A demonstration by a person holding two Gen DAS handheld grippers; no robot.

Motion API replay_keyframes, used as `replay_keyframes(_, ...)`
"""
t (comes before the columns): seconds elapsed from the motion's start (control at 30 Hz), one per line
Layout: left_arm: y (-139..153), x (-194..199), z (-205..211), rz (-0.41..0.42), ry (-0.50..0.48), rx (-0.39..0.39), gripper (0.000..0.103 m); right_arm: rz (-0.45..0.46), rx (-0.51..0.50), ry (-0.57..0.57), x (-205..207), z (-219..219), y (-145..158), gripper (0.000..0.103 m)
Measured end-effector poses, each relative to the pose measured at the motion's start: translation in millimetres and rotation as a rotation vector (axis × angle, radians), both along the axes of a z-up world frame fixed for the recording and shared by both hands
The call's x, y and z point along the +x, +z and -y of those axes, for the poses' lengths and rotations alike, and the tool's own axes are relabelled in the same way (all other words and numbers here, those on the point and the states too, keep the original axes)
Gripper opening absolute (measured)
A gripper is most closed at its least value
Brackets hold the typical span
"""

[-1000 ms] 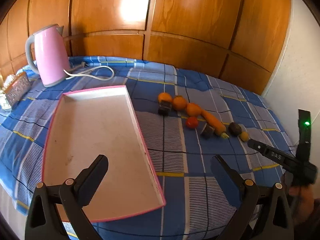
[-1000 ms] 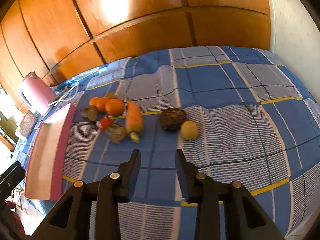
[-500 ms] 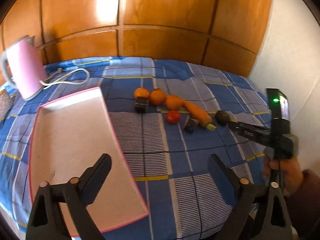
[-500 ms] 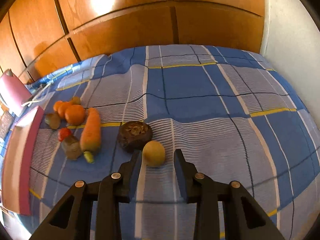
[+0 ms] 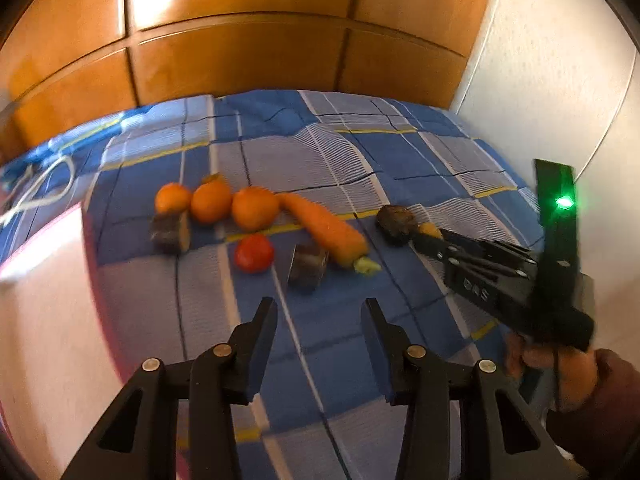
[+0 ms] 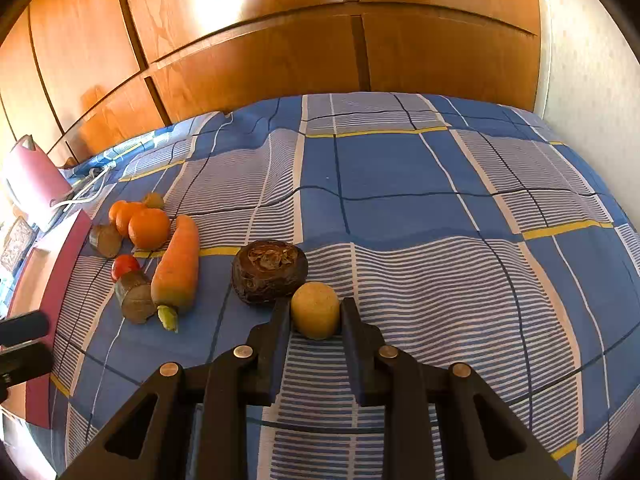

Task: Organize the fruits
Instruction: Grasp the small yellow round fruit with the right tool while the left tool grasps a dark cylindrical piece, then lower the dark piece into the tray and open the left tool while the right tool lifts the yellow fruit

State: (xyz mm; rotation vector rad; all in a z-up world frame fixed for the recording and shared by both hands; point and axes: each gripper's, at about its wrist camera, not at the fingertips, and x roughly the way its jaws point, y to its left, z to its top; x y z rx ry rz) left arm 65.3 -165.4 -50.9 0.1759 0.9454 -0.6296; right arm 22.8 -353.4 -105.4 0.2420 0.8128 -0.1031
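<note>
Right gripper straddles yellow fruit, seemingly touching; dark fruit adjacent

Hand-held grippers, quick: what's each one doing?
Left hand-held gripper: open, holding nothing.
Right hand-held gripper: around the small round yellow fruit; grip cannot be told.

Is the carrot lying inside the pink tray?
No: the carrot lies on the blue checked cloth, well apart from the pink tray.
</note>
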Motion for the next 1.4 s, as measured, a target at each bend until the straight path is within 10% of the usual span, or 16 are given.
replay_keyframes(0.27, -25.6, 38.7, 23.2, -0.033, -0.053, 0.068, 0.042, 0.002, 0.003, 0.000, 0.3, 0.3, -0.4, 0.025)
replay_keyframes(0.4, -33.1, 43.8, 26.9, -0.047, -0.056, 0.075, 0.025, 0.005, 0.010, 0.000, 0.4, 1.4, -1.4, 0.025)
replay_keyframes(0.87, 3.3, 0.7, -11.9, -0.027, 0.038, -0.061, 0.024, -0.016, 0.009, 0.015, -11.6, -2.9, 2.6, 0.025)
replay_keyframes(1.4, 24.8, -17.5, -196.4, 0.065, 0.608, -0.015, 0.025, 0.001, -0.001, 0.099, -30.1, -39.5, 25.3, 0.025)
